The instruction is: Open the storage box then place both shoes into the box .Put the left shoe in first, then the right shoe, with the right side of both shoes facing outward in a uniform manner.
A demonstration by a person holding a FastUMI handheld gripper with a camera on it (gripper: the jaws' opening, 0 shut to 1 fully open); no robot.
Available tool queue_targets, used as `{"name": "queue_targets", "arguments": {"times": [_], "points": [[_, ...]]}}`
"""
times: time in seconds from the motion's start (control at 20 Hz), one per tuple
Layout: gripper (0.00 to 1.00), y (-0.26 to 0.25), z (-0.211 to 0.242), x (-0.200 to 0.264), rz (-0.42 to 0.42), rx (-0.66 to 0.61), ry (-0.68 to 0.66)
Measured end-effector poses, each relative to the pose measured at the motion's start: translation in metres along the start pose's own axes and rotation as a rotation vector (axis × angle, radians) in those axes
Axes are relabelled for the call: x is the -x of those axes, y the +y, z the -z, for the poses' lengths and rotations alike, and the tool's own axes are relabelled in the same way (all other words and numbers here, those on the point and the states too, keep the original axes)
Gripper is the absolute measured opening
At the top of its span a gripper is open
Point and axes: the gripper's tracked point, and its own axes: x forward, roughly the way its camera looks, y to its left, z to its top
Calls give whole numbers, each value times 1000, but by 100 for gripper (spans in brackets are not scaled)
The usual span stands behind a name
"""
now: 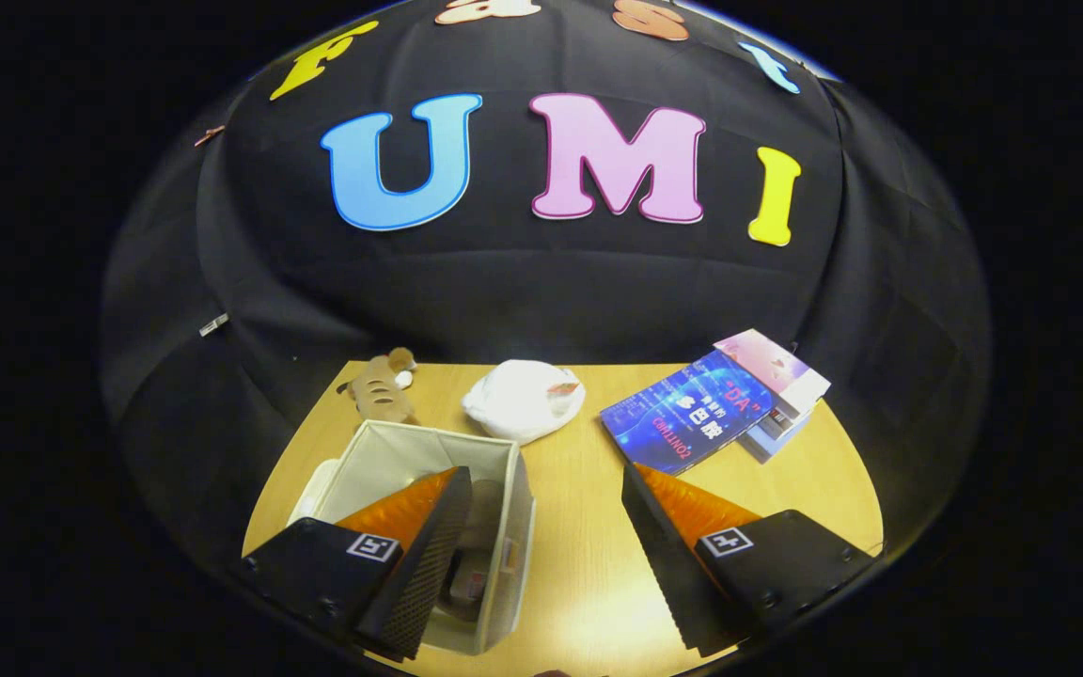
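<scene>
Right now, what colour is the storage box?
The box is off-white or cream fabric, open at the top, seen in the gripper view; the open fingers hold nothing.

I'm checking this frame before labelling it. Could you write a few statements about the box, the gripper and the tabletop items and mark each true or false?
1. The storage box is open at the top. True.
2. The gripper is shut on a shoe. False: its fingers are spread apart, holding nothing.
3. The white bundle lies beyond the box. True.
4. The books are inside the box. False: they lie on the table, beyond the right finger.
5. A plush toy lies beyond the box. True.
</scene>
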Motion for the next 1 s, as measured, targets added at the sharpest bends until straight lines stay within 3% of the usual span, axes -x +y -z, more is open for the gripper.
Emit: {"name": "queue_targets", "arguments": {"times": [0.3, 0.55, 1.0], "points": [[99, -75, -36, 32, 24, 49, -134], [99, -126, -62, 59, -16, 33, -210], [99, -215, -64, 97, -76, 48, -323]]}}
